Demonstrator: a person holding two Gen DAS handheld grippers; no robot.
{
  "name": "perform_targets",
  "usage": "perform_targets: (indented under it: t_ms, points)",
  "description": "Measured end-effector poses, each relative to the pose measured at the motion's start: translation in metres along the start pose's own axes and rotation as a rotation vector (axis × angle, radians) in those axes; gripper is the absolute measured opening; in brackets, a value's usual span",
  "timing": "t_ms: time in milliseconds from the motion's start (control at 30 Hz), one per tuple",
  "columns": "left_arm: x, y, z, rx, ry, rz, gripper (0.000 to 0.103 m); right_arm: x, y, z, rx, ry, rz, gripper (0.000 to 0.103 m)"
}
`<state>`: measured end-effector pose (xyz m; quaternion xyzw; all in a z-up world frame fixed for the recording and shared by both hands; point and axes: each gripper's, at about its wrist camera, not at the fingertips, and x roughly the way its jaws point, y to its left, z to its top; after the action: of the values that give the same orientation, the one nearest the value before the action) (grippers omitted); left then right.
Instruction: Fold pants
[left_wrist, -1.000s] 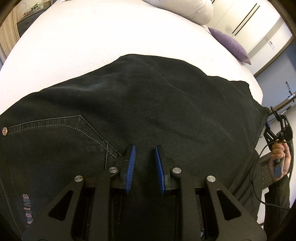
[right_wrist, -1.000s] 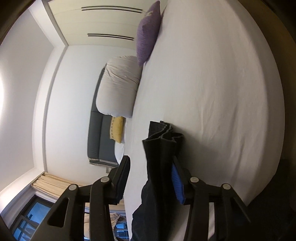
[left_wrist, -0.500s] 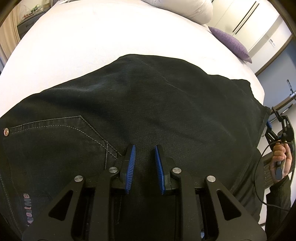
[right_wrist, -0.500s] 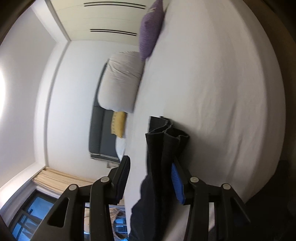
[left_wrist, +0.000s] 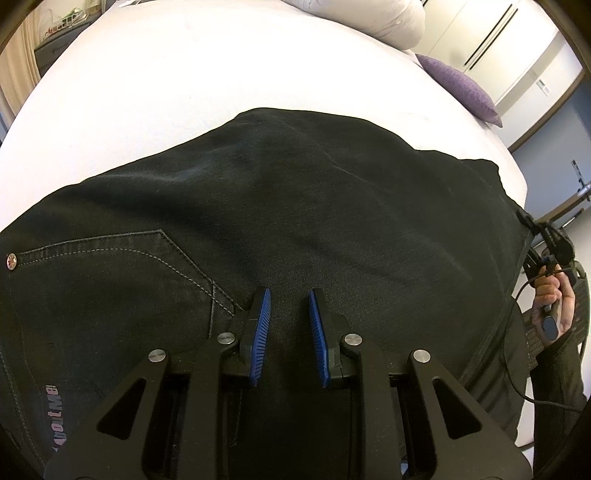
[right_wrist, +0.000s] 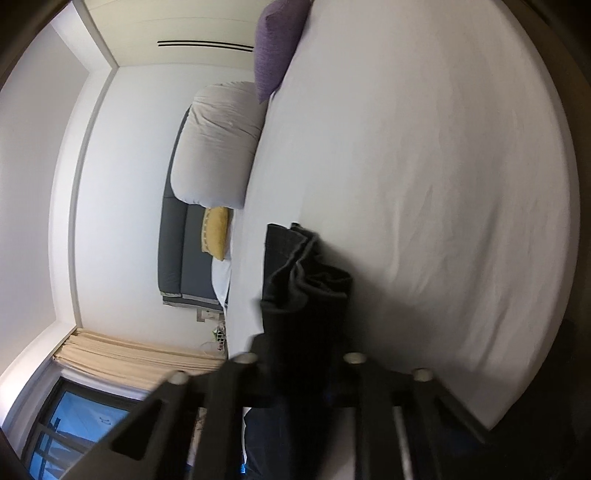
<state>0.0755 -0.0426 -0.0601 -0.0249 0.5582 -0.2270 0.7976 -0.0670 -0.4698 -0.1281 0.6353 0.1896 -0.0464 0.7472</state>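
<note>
Pants: your black pants (left_wrist: 295, 206) lie spread on the white bed (left_wrist: 192, 85), filling the lower half of the left wrist view; the back pocket sits toward 9 o'clock and the leg ends toward 3 o'clock.
Long axis: it runs from 9 o'clock to 3 o'clock in that view, waist end on your left, hems on your right.
Left claw: your left claw (left_wrist: 290, 295) hovers low over the seat of the pants, blue pads (left_wrist: 261, 325) parted and nothing between them, so it is released. Whether the tips touch the cloth, I cannot tell.
Right claw: your right claw (right_wrist: 299, 343) is blurred; a bunched wad of hem cloth (right_wrist: 303, 266) stands up between its fingers, so I judge it clenched on the pants.
Step in hand: likely carrying the hems over toward the waist.
Doing it well: hold the waist end flat with the left claw, lift the hems just clear of the bed, and sweep straight along the long axis so the legs stay stacked.
Risk: the bunched grip may let one layer slip.
Nearby: a purple pillow (left_wrist: 458, 88) lies at 1 o'clock, well apart.
</note>
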Motion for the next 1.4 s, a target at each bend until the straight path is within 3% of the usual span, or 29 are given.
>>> perform_targets:
  t_ms: [200,533,600,700,767,867,1033,1133,1167,1233,1267,1300,1400]
  points:
    - [-0.001,0.008,-0.001,-0.022,0.000,-0.022,0.021,-0.009,0.003,-0.006,-0.009,-0.032,-0.051,0.006]
    - [-0.003,0.022,-0.002,-0.056,-0.005,-0.057,0.021,-0.009,0.045,-0.012,-0.174,-0.047,-0.254,0.006]
    - [-0.003,0.024,-0.003,-0.060,-0.005,-0.062,0.021,-0.003,0.073,-0.024,-0.290,-0.041,-0.311,0.006]
    - [-0.003,0.030,-0.003,-0.074,-0.008,-0.073,0.021,0.007,0.130,-0.063,-0.563,0.005,-0.388,0.006]
    - [-0.005,0.036,-0.003,-0.094,-0.011,-0.087,0.021,0.021,0.171,-0.114,-0.799,0.064,-0.438,0.006]
    - [-0.007,0.043,-0.004,-0.122,-0.014,-0.112,0.021,0.051,0.203,-0.201,-1.139,0.173,-0.526,0.006]
    - [-0.013,0.064,-0.004,-0.205,-0.019,-0.189,0.021,0.108,0.168,-0.304,-1.464,0.424,-0.718,0.007]
    - [-0.017,0.075,-0.004,-0.262,-0.010,-0.244,0.022,0.114,0.152,-0.325,-1.559,0.391,-0.786,0.007]
    - [-0.018,0.077,-0.004,-0.278,-0.007,-0.266,0.026,0.112,0.153,-0.323,-1.551,0.382,-0.782,0.007]
    - [-0.022,0.081,-0.003,-0.323,-0.018,-0.345,0.053,0.107,0.158,-0.320,-1.530,0.355,-0.766,0.007]
    - [-0.024,0.080,-0.002,-0.340,-0.028,-0.382,0.071,0.102,0.163,-0.320,-1.539,0.328,-0.750,0.007]
    - [-0.026,0.080,-0.001,-0.354,-0.038,-0.417,0.082,0.096,0.168,-0.323,-1.558,0.297,-0.732,0.007]
    - [-0.027,0.074,0.010,-0.391,-0.032,-0.551,0.087,0.080,0.183,-0.338,-1.611,0.228,-0.679,0.007]
